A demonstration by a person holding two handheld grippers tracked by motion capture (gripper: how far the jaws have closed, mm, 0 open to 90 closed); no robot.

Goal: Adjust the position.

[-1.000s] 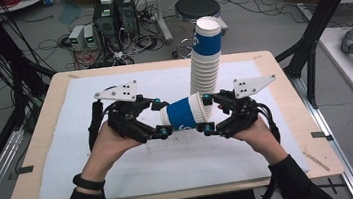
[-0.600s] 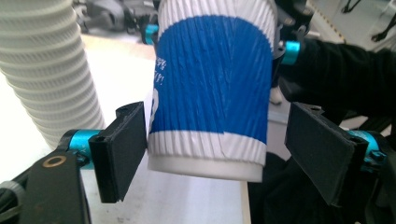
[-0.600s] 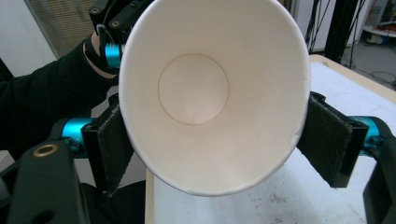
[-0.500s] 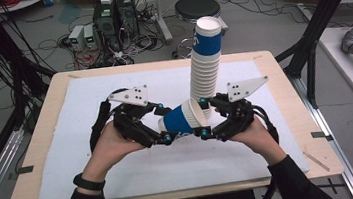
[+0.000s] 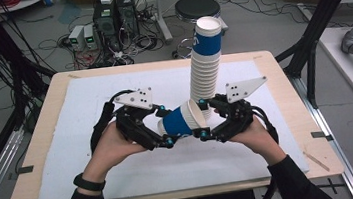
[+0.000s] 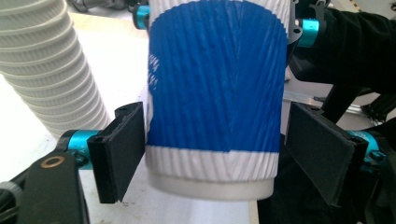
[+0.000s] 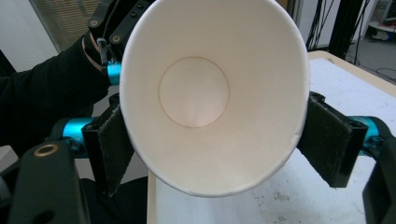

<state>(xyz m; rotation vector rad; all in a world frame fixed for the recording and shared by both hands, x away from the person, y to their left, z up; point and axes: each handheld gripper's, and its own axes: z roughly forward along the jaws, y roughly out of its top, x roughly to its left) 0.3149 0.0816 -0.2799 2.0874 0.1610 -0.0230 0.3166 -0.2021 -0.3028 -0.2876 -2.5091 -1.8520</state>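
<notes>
While both hands meet above the white sheet [image 5: 123,176] on the wooden tabletop [image 5: 284,92], a blue-and-white paper cup [image 5: 181,121] lies sideways between them, just in front of a tall cup stack [image 5: 206,68]. Left tool [image 5: 164,131] — jaws have just been opening; one pad touches the cup's base end, the other stands off it. Right tool [image 5: 201,122] — pads pressed on the rim, which is squeezed oval. Beyond the tabletop: grey floor, tangled cables [image 5: 72,41], computer towers [image 5: 114,13], a black stool [image 5: 197,9].
</notes>
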